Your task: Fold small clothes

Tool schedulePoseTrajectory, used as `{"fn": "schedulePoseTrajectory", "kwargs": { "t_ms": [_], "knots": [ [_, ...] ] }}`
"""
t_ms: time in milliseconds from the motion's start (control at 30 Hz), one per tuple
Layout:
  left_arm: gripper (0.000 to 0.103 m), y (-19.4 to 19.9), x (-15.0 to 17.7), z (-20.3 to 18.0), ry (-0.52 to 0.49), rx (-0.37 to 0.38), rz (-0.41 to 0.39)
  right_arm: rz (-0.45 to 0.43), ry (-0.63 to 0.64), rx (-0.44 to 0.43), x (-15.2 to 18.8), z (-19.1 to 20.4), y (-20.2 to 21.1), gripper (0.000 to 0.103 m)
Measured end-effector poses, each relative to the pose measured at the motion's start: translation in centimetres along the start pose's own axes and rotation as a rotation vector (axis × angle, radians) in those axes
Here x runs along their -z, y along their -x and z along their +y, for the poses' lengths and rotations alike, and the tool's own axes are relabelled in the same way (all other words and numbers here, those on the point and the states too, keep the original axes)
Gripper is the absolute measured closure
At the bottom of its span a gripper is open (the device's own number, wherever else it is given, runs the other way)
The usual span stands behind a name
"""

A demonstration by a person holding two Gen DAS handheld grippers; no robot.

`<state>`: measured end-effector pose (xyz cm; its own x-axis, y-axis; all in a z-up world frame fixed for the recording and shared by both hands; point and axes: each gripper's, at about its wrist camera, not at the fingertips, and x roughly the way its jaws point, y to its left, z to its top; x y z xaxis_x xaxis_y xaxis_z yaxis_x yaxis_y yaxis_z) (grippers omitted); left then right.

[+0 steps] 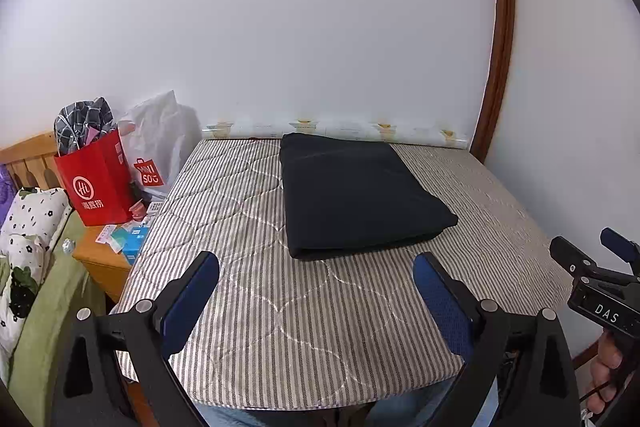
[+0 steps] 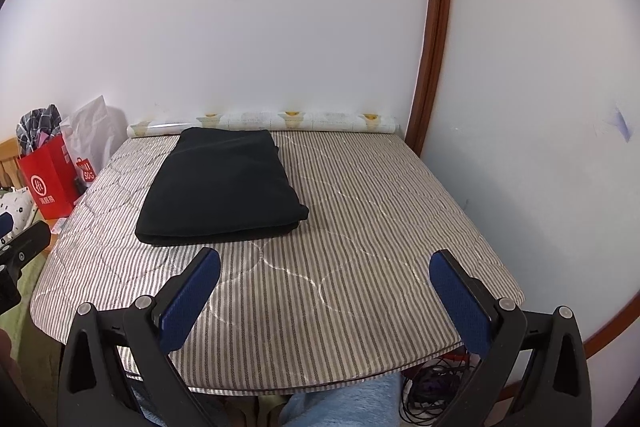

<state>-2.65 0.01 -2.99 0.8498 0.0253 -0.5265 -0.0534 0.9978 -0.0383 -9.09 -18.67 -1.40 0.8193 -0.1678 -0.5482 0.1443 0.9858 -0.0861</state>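
Observation:
A black garment (image 1: 356, 195) lies folded into a thick rectangle on the striped quilted table cover (image 1: 248, 211), toward the back near the wall. It shows in the right wrist view as well, as the black garment (image 2: 220, 187) left of centre on the cover (image 2: 380, 207). My left gripper (image 1: 316, 267) hangs open above the near part of the table, just short of the garment's front edge, holding nothing. My right gripper (image 2: 325, 265) is open too, empty, in front and to the right of the garment. The right gripper (image 1: 592, 251) appears at the right edge of the left wrist view.
A red paper bag (image 1: 96, 183) with checked cloth and a white plastic bag (image 1: 160, 143) stand on a wooden side table left of the cover. A patterned roll (image 2: 264, 121) lies along the wall. A wooden door frame (image 2: 432, 59) rises at the right. Cables (image 2: 432, 395) lie below the front edge.

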Motion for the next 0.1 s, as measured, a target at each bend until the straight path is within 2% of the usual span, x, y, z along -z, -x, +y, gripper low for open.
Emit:
{"fn": "schedulePoseTrajectory", "kwargs": {
  "t_ms": [100],
  "knots": [
    [0.005, -0.21, -0.02, -0.24, -0.006, 0.008, 0.006, -0.004, -0.003, 0.0, 0.08, -0.11, 0.0, 0.0]
  ]
}}
